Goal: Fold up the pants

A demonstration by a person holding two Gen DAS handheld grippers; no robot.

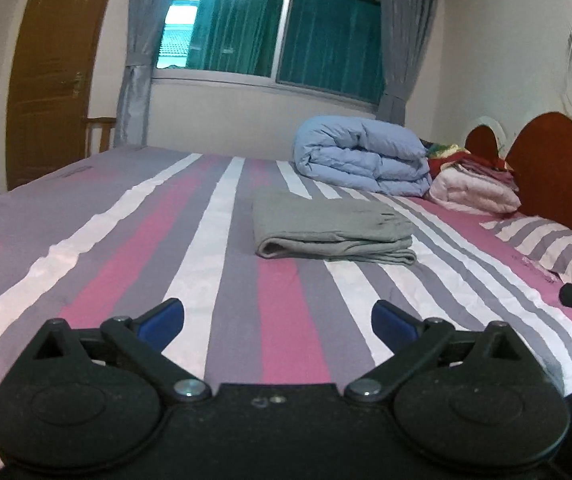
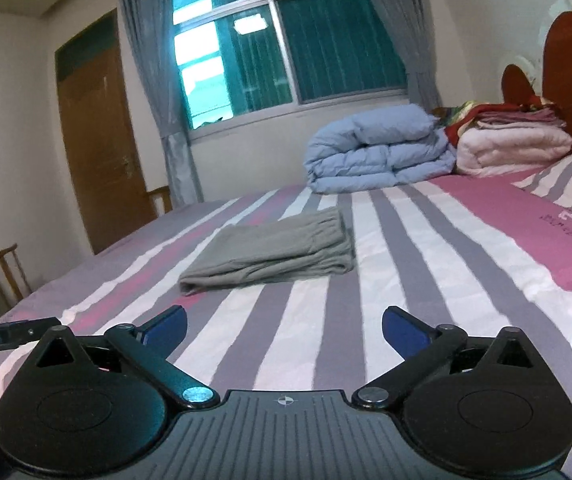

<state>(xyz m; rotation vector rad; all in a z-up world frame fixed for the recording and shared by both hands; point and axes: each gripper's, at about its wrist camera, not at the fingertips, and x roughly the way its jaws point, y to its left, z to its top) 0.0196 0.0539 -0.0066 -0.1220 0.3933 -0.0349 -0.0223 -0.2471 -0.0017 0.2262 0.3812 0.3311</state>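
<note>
Grey pants [image 1: 331, 226] lie folded into a flat rectangle in the middle of the striped bed [image 1: 134, 264]. The right wrist view shows the same grey pants [image 2: 274, 250] ahead and slightly left. My left gripper [image 1: 278, 320] hovers well short of them, open, with nothing between its blue pads [image 1: 166, 318]. My right gripper [image 2: 284, 328] is open wide too, also empty and back from the pants, its blue pads [image 2: 401, 330] far apart. A dark piece of the other gripper [image 2: 10, 334] shows at the left edge of the right wrist view.
A folded light-blue duvet [image 1: 361, 156] and a pile of pink and red bedding [image 1: 473, 184] sit at the bed's far side by the red headboard [image 1: 553, 168]. A striped pillow [image 1: 553, 246] lies at right. Window, curtains, a wooden door [image 2: 98, 152] and a chair [image 2: 4, 276] stand beyond.
</note>
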